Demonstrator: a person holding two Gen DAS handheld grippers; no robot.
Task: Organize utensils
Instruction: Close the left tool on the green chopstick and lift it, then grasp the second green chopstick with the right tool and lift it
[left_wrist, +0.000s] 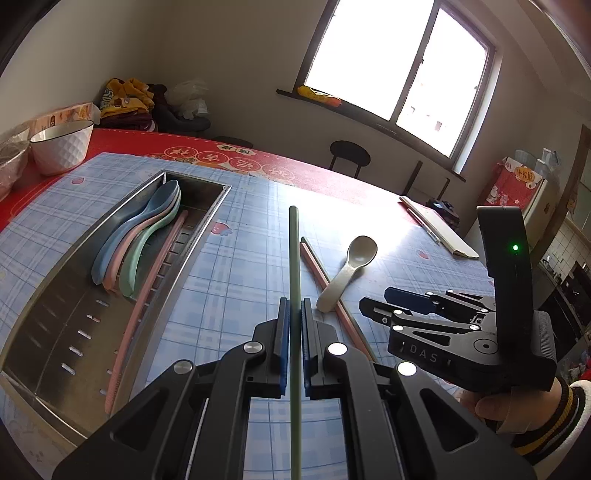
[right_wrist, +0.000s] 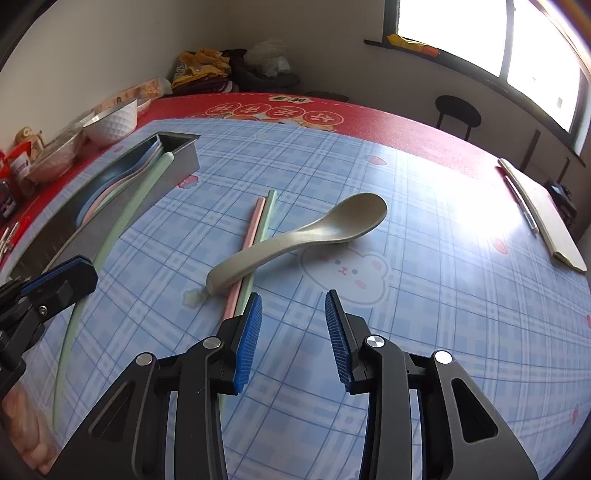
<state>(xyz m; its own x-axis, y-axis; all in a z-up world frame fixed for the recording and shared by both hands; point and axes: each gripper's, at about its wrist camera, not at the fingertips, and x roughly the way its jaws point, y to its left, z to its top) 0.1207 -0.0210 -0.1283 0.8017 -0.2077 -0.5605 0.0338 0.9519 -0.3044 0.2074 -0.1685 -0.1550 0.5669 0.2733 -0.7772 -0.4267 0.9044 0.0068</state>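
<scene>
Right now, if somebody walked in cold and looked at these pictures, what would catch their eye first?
Probably the green chopstick clamped in the shut left gripper, pointing up the middle of the left wrist view. Next, the beige spoon lying across a pink chopstick and a second green chopstick on the blue plaid mat, just ahead of the open, empty right gripper. To the left sits the metal tray with stacked pastel spoons.

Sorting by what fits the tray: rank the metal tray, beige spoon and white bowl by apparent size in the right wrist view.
1. Rectangular metal tray, clearly the largest.
2. Beige plastic spoon.
3. White faceted bowl.
The bowl sits farther back, so the fisheye may shrink it; second and third place are unsure.
</scene>
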